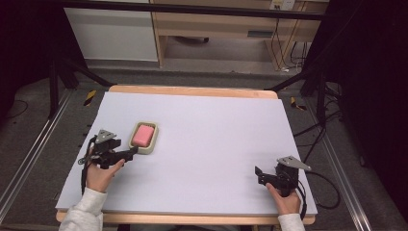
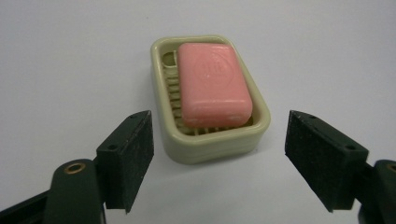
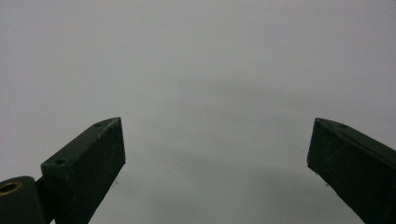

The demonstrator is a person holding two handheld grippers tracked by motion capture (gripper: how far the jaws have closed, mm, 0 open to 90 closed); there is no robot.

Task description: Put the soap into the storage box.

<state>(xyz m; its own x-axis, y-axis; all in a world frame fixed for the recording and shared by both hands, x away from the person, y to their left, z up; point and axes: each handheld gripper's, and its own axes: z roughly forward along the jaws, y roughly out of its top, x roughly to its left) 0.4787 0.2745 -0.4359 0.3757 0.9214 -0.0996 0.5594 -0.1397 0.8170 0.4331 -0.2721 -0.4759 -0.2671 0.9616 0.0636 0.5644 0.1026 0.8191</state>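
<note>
Pink rectangular soap bar (image 2: pixel 214 84) (round stamp on top) lying in a pale green ribbed dish (image 2: pixel 212 147) left of table centre; left gripper (image 2: pixel 219 161) jaws wide, just short of dish, empty; right gripper (image 3: pixel 217 161) wide, empty

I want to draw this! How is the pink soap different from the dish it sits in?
The soap is pink and solid with a round stamp on top; the soap dish is pale green and hollow, with a slatted floor. The soap is smaller and lies inside; the soap dish is bigger and surrounds it. Both are rectangles with rounded corners.
</note>
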